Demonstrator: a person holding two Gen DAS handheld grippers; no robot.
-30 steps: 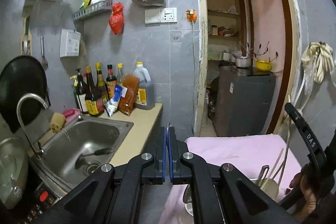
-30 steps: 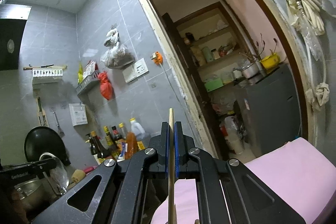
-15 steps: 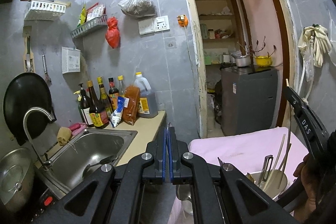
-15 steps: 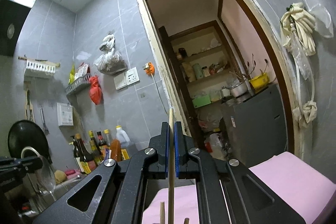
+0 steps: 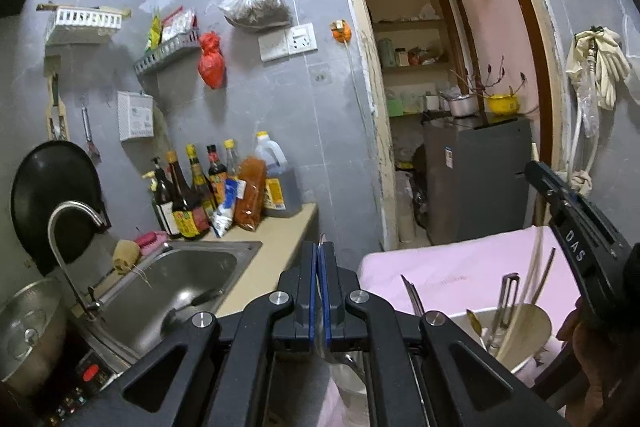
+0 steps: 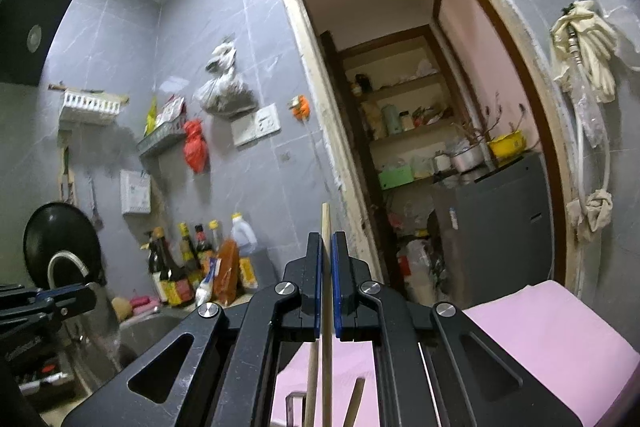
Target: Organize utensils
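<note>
My left gripper point(image 5: 320, 251) is shut on a thin shiny utensil point(image 5: 320, 239), apparently a spoon. Its end pokes up between the blue pads and its wider part hangs below. My right gripper point(image 6: 327, 243) is shut on an upright wooden chopstick point(image 6: 326, 223). More chopsticks point(image 6: 310, 387) stand just below it. In the left wrist view a round bowl point(image 5: 532, 327) on the pink cloth point(image 5: 452, 267) holds chopsticks, tongs and a knife. The right gripper point(image 5: 538, 171) hangs right above that bowl, held by a person's hand point(image 5: 592, 347). The left gripper point(image 6: 68, 301) shows at the right wrist view's left edge.
A steel sink point(image 5: 188, 279) with a curved tap point(image 5: 72, 215) lies to the left, with sauce bottles point(image 5: 188, 195) behind it on the beige counter point(image 5: 276, 243). A pot point(image 5: 28, 327) and stove panel sit at the lower left. An open doorway point(image 5: 440, 107) lies ahead.
The left wrist view has dipped and rolled, so more of the bowl and its utensils shows. The right wrist view has rolled a little. Both grippers keep their hold.
</note>
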